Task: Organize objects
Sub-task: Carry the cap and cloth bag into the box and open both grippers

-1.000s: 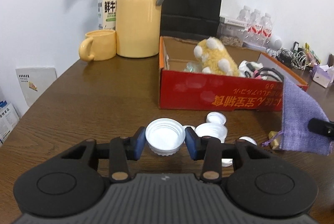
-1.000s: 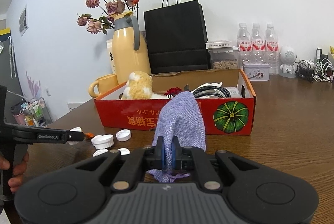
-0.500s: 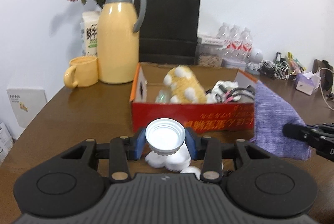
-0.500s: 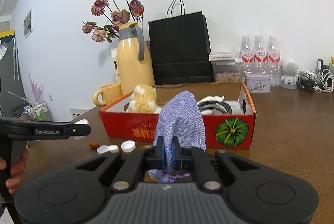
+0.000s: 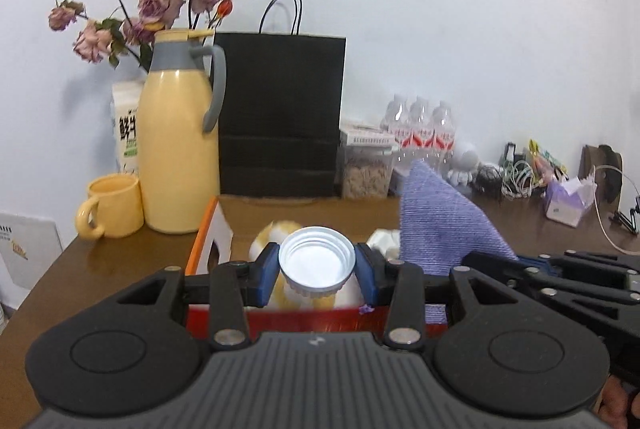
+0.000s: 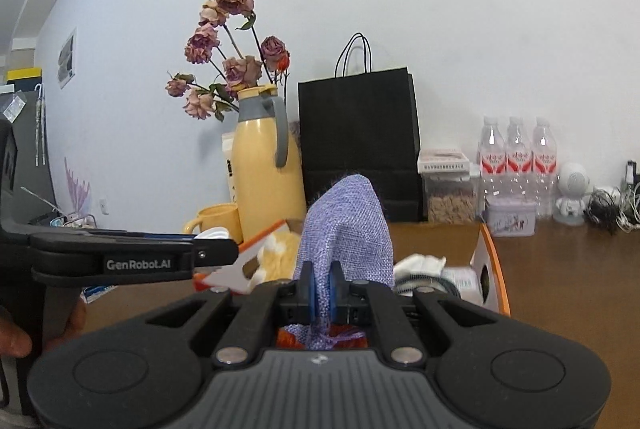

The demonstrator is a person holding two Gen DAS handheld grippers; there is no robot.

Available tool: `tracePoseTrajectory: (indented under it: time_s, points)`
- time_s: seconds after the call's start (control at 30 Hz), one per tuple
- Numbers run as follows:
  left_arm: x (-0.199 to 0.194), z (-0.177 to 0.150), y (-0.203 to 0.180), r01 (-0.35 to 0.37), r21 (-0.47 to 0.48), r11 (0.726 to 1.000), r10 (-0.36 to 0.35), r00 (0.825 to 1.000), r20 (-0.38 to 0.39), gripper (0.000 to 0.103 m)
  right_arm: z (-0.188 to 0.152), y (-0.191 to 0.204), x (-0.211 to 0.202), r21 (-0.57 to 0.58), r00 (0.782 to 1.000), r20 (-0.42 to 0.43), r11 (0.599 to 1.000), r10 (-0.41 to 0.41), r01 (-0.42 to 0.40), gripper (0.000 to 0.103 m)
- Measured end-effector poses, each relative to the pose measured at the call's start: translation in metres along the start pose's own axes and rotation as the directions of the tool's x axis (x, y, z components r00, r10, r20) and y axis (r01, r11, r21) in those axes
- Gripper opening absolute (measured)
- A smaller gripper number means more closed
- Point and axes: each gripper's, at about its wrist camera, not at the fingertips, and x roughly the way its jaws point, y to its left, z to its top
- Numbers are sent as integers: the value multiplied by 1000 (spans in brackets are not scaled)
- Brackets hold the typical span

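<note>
My left gripper (image 5: 317, 267) is shut on a white plastic cap (image 5: 317, 266), open side facing the camera, held in the air over the near edge of the red cardboard box (image 5: 280, 319). My right gripper (image 6: 321, 289) is shut on a purple woven cloth (image 6: 348, 229) that stands up above its fingers, also raised over the box (image 6: 494, 269). The cloth also shows in the left wrist view (image 5: 440, 225), to the right of the cap. A yellow plush toy (image 6: 276, 261) lies in the box. The left gripper (image 6: 216, 249) shows in the right wrist view.
On the brown table (image 5: 120, 265) behind the box stand a yellow thermos jug (image 5: 180, 157) with dried roses, a yellow mug (image 5: 112, 205), a milk carton, a black paper bag (image 5: 280, 117), a snack jar, three water bottles (image 6: 516, 165) and tangled cables (image 5: 520, 177).
Both grippers have risen from table level to above the box, the left carrying the cap away from the loose caps on the table, the right lifting the cloth.
</note>
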Motion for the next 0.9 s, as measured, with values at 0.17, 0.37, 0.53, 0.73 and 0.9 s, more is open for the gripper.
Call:
tracePoseTrajectory:
  time_s: [0.17,0.37,0.53,0.73,0.9]
  points:
    - [22,15,-7,-8,2,1000,8,1000,20,41,17,-13,27,10,1000,14,1000,-14,13,6]
    - [64,26,-12,-17,-21,1000,17,1000,10,41,25,-35,66,31,999,-3,998,-47,47,6]
    - [99,29,-14,-26,-28,999,26,1000,0,41,23,-53,97,71,997,-21,995,-73,75,6]
    - [126,21,-14,-28,-4,1000,28,998,-49,41,6,-62,118,75,993,-89,993,-81,88,6]
    - [129,18,-11,-35,-2,999,34,997,-64,41,1,-60,121,64,990,-106,993,-89,96,7]
